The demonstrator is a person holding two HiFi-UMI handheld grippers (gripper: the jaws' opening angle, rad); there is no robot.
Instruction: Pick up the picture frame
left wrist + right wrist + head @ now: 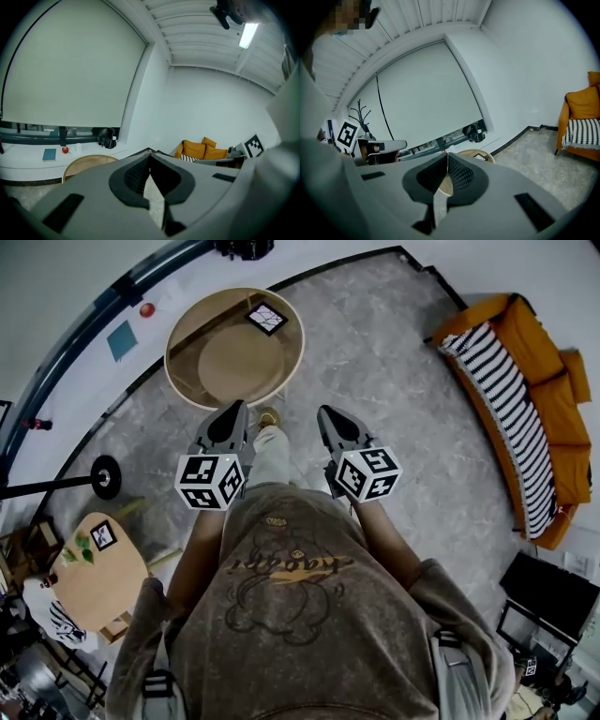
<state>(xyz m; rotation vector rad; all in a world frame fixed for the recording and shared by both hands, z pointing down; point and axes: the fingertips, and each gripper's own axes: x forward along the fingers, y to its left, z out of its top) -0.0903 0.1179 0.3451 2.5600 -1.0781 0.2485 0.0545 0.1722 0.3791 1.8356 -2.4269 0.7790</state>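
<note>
A small picture frame with a black border and white face lies on the far right side of a round wooden table ahead of me. It also shows small in the right gripper view, as the frame on the table just past the jaws. Both grippers are held out at waist height, short of the table and apart from it. My left gripper is shut with nothing in it. My right gripper is also shut and empty. In the left gripper view the shut jaws hide the frame; only the table's rim shows.
An orange sofa with a striped throw stands at the right. A second small wooden table with a plant and a small frame is at the lower left. A stand's round black base sits left. On the window ledge lie a blue book and a red apple.
</note>
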